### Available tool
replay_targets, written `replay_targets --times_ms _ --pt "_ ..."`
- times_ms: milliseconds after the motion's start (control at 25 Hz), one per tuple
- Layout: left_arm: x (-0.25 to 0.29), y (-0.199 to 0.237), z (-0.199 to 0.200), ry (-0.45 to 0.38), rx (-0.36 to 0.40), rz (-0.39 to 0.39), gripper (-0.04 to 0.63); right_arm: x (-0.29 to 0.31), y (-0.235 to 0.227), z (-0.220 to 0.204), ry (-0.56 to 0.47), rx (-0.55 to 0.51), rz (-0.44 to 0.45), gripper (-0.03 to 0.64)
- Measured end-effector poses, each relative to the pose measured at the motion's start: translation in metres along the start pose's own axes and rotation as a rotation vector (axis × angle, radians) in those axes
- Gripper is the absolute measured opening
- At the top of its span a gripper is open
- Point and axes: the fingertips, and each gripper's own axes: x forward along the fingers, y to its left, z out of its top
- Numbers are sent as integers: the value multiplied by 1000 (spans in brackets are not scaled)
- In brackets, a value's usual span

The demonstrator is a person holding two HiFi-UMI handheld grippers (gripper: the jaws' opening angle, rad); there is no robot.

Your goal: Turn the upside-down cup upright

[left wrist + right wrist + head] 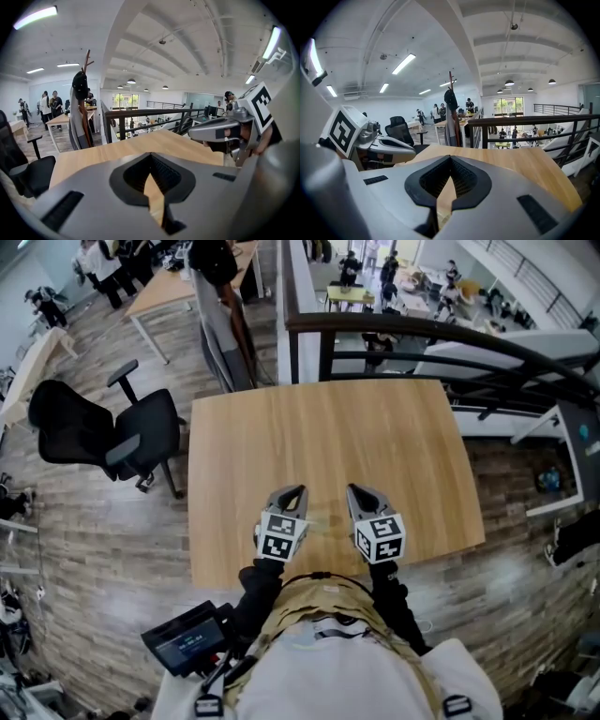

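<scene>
Counter of pale wood lay under both tools, with the left tool and right tool side by side above its near edge, apart from each other and pointing away from the person. Each tool's jaws were closed tip to tip with nothing held, and only bare wood showed through the gap behind the tips. The cup could not be made out for sure: a faint glassy patch on the counter between the two tools, level with their marker cubes, was too dim to tell.
</scene>
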Motion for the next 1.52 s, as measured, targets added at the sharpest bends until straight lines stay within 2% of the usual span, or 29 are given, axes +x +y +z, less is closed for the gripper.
replay_targets --times_ms 280,480,600,760,880,1000,1160,1280,1520 --pt "32 -9 -56 171 27 -115 2 23 -7 -29 55 45 10 20" --pt "47 -25 -105 353 73 -202 2 23 -13 -50 133 79 5 20" --pt "62 -28 -122 421 119 -252 3 32 -23 -54 166 96 7 21" --pt "72 -39 -150 491 230 -331 57 33 -27 -67 205 108 3 21" --pt "80 -46 -158 522 297 -402 140 37 -30 -69 220 118 4 21" --pt "86 -56 -169 553 421 -476 231 42 -34 -73 228 127 5 21" --pt "88 -68 -197 650 578 -567 314 45 -28 -84 258 136 22 21" --pt "93 -72 -213 694 641 -609 349 51 -22 -91 293 135 42 21" --pt "103 -79 -245 755 792 -671 371 55 -20 -101 331 134 53 21"
